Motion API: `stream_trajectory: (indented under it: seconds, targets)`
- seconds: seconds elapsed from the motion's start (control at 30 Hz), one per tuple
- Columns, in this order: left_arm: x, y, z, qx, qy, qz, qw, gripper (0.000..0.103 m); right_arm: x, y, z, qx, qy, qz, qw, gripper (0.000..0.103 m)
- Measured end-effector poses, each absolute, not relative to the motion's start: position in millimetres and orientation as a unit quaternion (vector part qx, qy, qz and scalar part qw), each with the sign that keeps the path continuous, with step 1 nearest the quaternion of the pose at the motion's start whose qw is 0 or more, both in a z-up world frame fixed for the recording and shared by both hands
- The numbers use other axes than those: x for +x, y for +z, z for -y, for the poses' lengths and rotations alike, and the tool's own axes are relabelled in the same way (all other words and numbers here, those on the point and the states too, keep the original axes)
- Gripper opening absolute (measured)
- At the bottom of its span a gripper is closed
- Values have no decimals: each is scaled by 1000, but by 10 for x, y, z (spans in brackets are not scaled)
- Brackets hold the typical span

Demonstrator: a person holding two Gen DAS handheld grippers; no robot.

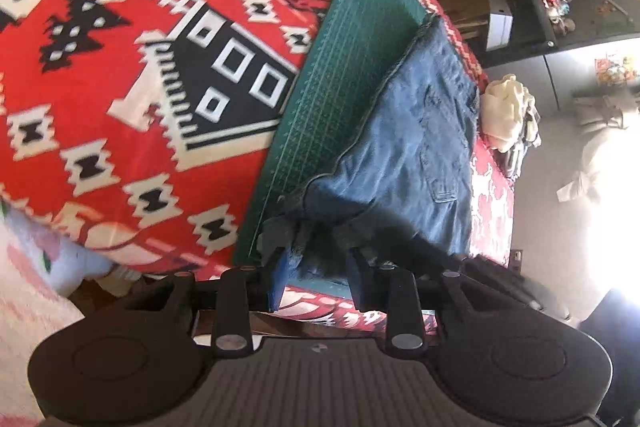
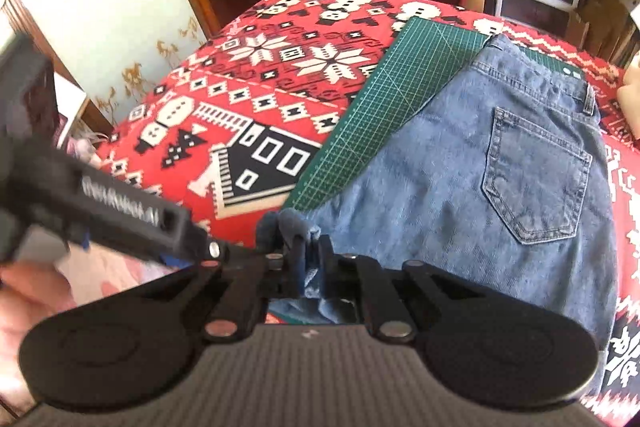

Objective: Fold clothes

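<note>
Faded blue jeans (image 2: 472, 187) lie folded, back pocket (image 2: 536, 179) up, across a green cutting mat (image 2: 384, 115) on a red patterned blanket (image 2: 248, 99). The right gripper (image 2: 310, 259) pinches a bunched denim edge; the left gripper (image 1: 320, 275) stands parted around dark fabric.

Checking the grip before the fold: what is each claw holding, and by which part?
The right claw is shut on the jeans, pinching a bunched near corner of the denim. The left claw is open with denim between its fingers, holding nothing yet.
</note>
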State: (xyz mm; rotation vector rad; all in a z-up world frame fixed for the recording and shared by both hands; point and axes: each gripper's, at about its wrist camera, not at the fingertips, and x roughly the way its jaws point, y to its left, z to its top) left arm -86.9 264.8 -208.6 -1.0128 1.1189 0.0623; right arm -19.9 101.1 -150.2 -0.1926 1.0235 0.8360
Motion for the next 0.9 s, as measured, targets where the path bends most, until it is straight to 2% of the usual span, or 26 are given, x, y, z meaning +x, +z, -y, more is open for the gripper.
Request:
stream_trajectory:
  seconds: [0.3, 0.47, 0.73, 0.9]
  targets:
    - [-618, -2092, -2640, -480, 21, -497, 722, 29, -157, -1318, -809, -91, 393, -460, 791, 12]
    - [-556, -2095, -2693, -498, 13, -489, 716, 29, -475, -1309, -761, -158, 441, -428, 773, 12]
    - [-575, -2097, -2745, -497, 20, -495, 713, 29, -716, -1780, -1209, -303, 462, -386, 739, 12]
    - [-594, -2140, -2793, -503, 19, -496, 707, 29, -799, -1888, -1271, -363, 472, -347, 724, 20]
